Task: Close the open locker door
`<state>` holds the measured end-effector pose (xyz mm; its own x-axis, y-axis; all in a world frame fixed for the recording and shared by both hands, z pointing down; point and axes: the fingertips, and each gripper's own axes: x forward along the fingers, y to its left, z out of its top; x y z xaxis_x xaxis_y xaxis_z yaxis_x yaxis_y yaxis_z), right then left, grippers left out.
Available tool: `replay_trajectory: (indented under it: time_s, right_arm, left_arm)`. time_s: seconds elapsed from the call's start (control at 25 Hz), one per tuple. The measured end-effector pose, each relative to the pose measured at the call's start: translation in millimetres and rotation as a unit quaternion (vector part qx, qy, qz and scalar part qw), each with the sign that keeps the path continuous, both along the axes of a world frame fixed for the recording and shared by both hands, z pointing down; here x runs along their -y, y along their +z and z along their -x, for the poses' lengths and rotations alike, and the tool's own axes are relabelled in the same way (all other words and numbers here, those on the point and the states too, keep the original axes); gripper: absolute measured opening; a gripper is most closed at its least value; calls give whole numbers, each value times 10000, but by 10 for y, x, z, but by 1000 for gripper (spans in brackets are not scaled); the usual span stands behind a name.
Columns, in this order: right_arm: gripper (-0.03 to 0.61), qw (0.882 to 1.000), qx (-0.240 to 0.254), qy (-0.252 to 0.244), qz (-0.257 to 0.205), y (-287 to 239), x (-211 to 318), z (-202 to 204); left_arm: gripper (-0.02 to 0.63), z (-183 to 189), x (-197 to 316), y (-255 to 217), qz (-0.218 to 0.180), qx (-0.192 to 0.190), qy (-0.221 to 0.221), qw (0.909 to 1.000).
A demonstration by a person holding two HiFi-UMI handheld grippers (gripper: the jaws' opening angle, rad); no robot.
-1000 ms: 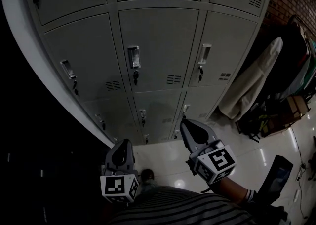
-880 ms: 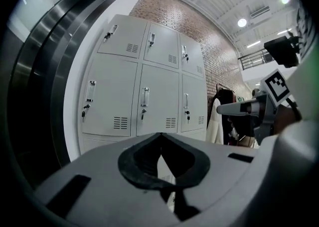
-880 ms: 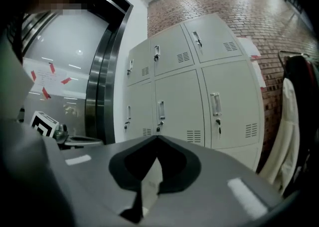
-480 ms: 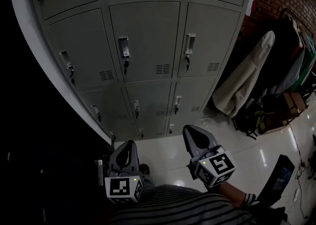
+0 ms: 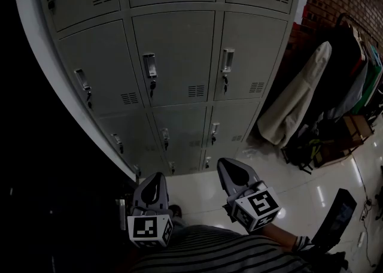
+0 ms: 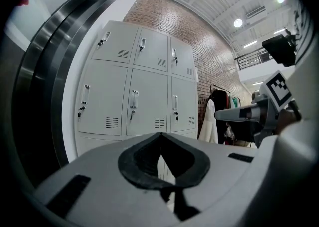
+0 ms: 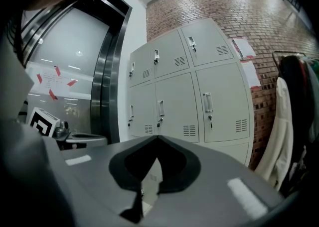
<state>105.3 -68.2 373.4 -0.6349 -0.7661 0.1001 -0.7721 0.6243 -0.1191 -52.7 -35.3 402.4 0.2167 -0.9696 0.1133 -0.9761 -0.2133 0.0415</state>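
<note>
Across the grey sheet-metal locker bank (image 5: 173,56), every door in view sits flush with its frame, with handle and key on the left edge. No open locker door shows in any view, so I cannot tell which one the task means.

Judgement: either the closing is done, or the open door lies outside the frames.

Left gripper (image 5: 157,177) and right gripper (image 5: 231,165): both claws are pressed together with nothing between them. Both are held low over the glossy white floor (image 5: 197,197), well apart from the lockers.

To finish well:
- Scan each door edge for a gap.
- If one stands proud, press the shut jaw tips squarely near the handle side until it sits flush.
- Keep clear of the pale hanging coat (image 5: 299,98) to the right.
</note>
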Motion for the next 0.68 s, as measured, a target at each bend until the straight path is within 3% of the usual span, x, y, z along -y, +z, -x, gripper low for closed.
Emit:
replay_trajectory:
  time_s: [0.36,0.68]
  right_arm:
    - [0,9999,48,133,3,-1,70,-54]
    - [0,9999,-57,-51,-66,18,140,72]
  left_arm:
    - [5,35,26,-15,65,24,27,10000]
    - [5,72,81,20,-16,10,-30,10000]
